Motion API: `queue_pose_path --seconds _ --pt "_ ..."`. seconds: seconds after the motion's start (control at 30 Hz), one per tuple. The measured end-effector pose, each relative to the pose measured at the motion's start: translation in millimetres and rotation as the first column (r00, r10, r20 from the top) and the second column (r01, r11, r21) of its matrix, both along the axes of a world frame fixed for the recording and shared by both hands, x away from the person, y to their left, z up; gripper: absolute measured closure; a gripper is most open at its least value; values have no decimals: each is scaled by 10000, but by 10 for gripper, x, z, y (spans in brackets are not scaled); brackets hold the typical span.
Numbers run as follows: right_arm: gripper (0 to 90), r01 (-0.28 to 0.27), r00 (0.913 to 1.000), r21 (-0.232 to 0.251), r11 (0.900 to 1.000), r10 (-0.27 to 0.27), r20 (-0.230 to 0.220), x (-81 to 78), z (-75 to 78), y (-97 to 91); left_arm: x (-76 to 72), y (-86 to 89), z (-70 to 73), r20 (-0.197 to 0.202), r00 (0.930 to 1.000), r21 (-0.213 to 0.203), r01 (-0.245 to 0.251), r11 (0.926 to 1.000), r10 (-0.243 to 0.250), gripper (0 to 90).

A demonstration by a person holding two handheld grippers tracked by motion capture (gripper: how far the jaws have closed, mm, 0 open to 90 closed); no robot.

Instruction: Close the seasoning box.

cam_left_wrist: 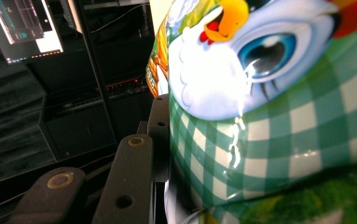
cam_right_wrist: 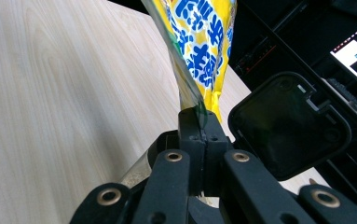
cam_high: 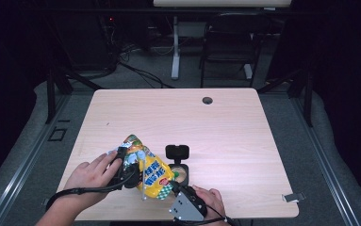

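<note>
Right at the tip of the right tool (cam_high: 175,189), the jaws are squeezed tight on the clear bottom edge of the snack bag (cam_high: 147,170). You can see that thin edge pinched between them in the right gripper view (cam_right_wrist: 195,116).

Just past that tool, the yellow bag hangs in the air, tilted over a small round container (cam_high: 179,173) with its black lid (cam_high: 177,151) flipped up. The container sits on the bench (cam_high: 225,127), just beside the bag's low end.

Farther along the bag, the left tool (cam_high: 124,162) hugs the fat middle of it. Its jaws are partly closed, pressing on the bag's green checked side (cam_left_wrist: 269,154).

Here is what I think could go wrong. The bag is shiny and puffy, so it could slip out of the left tool if the squeeze is too soft. The right tool holds only a thin strip, so a hard pull could tear it or let it slide free. Then the bag could drop, knock the little container, and spill it.
</note>
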State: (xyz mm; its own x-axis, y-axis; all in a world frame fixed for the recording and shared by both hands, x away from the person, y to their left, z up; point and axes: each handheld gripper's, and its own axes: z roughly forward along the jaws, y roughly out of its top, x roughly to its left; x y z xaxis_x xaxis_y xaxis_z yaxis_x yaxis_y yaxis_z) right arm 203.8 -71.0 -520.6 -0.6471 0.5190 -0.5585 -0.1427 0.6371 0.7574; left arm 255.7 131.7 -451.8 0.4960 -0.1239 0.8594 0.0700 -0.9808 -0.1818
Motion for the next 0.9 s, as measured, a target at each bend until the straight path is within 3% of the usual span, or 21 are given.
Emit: queue_pose_path --seconds 0.1,0.2,0.27,0.47,0.9 --pt "900 -27 10000 -44 10000 28 92 -7 3 12 -7 33 -39 -31 9999 -403 -127 9991 126 714" --pt "900 -44 9999 -20 10000 44 115 -6 -3 20 -7 40 -39 -64 9999 -289 -107 9995 105 715" --pt "900 -49 9999 -123 9999 51 137 -11 5 27 -19 64 -66 -17 9998 -624 -194 9979 193 715" --pt "900 -31 9992 -330 9994 44 385 -33 25 38 -29 95 -85 -92 9996 -929 -269 9953 261 715" --pt "900 -33 9987 -385 9993 52 505 -33 61 45 -30 132 -145 -246 9990 -1157 -389 9925 363 715"
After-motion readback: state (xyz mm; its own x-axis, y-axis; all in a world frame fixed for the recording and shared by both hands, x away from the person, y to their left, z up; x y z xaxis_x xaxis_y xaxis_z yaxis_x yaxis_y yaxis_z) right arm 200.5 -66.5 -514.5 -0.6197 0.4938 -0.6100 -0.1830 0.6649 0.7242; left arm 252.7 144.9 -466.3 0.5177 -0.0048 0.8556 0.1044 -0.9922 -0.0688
